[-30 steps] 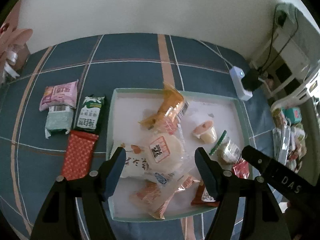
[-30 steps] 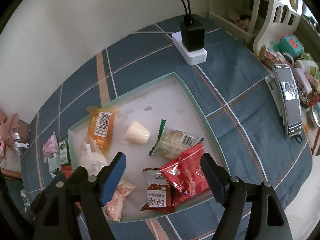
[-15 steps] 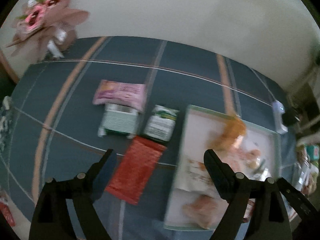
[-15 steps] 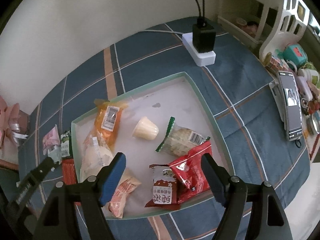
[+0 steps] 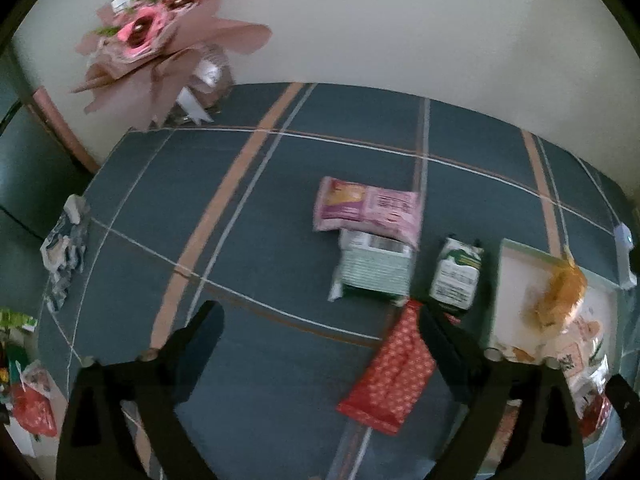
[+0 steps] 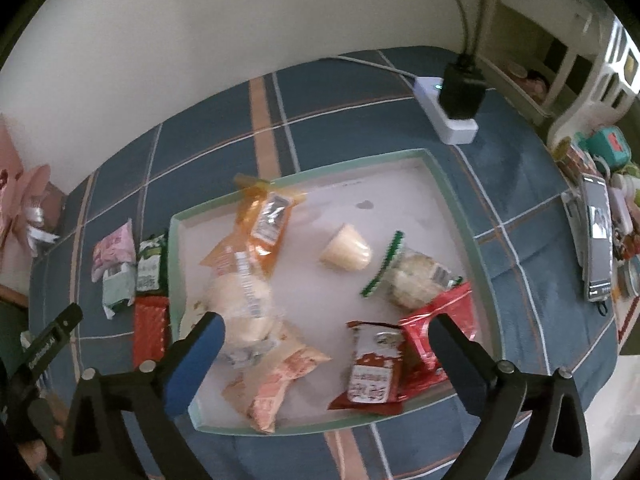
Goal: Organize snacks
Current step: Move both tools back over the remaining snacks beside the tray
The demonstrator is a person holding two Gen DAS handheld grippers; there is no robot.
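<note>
A pale green-rimmed tray on the blue checked cloth holds several snacks: an orange packet, a pudding cup, a clear green-edged packet and red sachets. My right gripper hovers over the tray's near half, its jaws opening with nothing between them. Left of the tray lie a pink packet, a pale green packet, a green-and-white packet and a red dotted packet. My left gripper hangs over bare cloth just left of the red packet, its jaws opening and empty.
A pink bouquet stands at the far left corner against the wall. Crumpled wrappers lie at the cloth's left edge. A power strip with a black plug sits behind the tray. A phone and small clutter line the right edge.
My left gripper has swung left, from above the tray to the cloth beside the row of packets. Both grippers' jaws stand wider. The right gripper has shifted a little over the tray.
</note>
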